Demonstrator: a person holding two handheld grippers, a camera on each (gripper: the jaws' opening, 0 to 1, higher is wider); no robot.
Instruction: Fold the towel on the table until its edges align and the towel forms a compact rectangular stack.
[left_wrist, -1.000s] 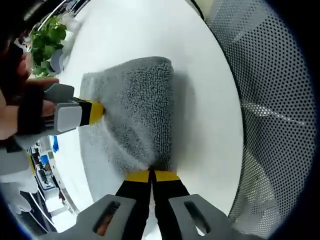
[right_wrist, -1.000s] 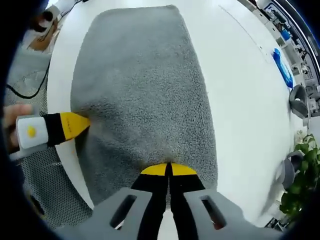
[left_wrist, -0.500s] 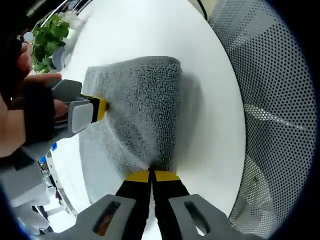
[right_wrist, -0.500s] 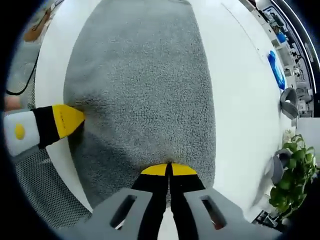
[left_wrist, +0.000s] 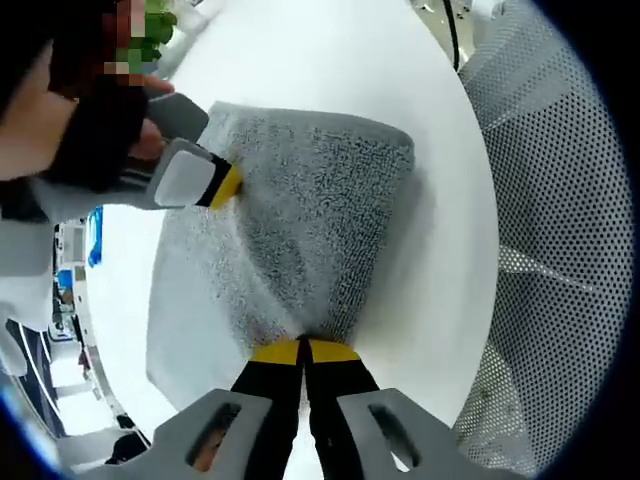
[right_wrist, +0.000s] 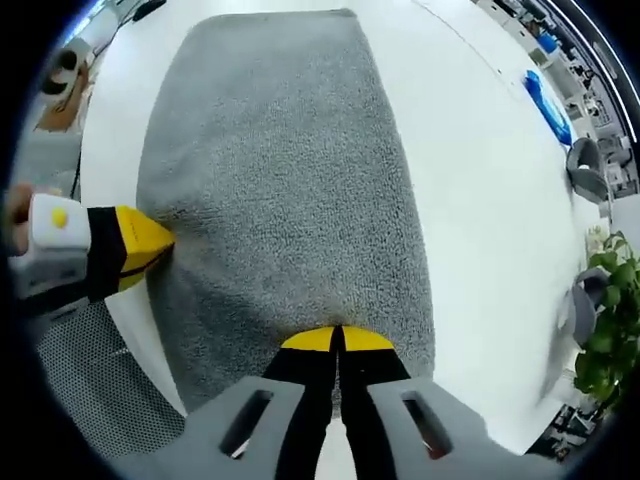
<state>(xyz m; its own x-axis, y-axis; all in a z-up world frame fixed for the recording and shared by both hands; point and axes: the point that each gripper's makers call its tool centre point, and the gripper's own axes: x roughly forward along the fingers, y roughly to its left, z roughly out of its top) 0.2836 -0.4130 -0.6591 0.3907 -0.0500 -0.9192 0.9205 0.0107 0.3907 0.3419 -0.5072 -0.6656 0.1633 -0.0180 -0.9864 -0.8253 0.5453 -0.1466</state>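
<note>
Two yellow-tipped grippers pinch one grey terry towel on a white round table. In the left gripper view, a person's hand in a dark fingerless glove fills the upper left of the frame, holding the right gripper, whose yellow tip bites into the towel's left edge. The towel spreads across the centre, its raised layer rumpled between the two grips. At bottom centre the left gripper has its jaws pressed together on the towel's near edge. A perforated grey metal surface curves down the right side of the frame.

In the right gripper view, the left gripper enters at middle left, its yellow tip closed on the towel's left edge. The towel lies flat through the middle of the frame on the table. At bottom centre the right gripper clamps the near edge, jaws meeting with cloth between them. A blue object sits at upper right, and a green leafy plant at lower right.
</note>
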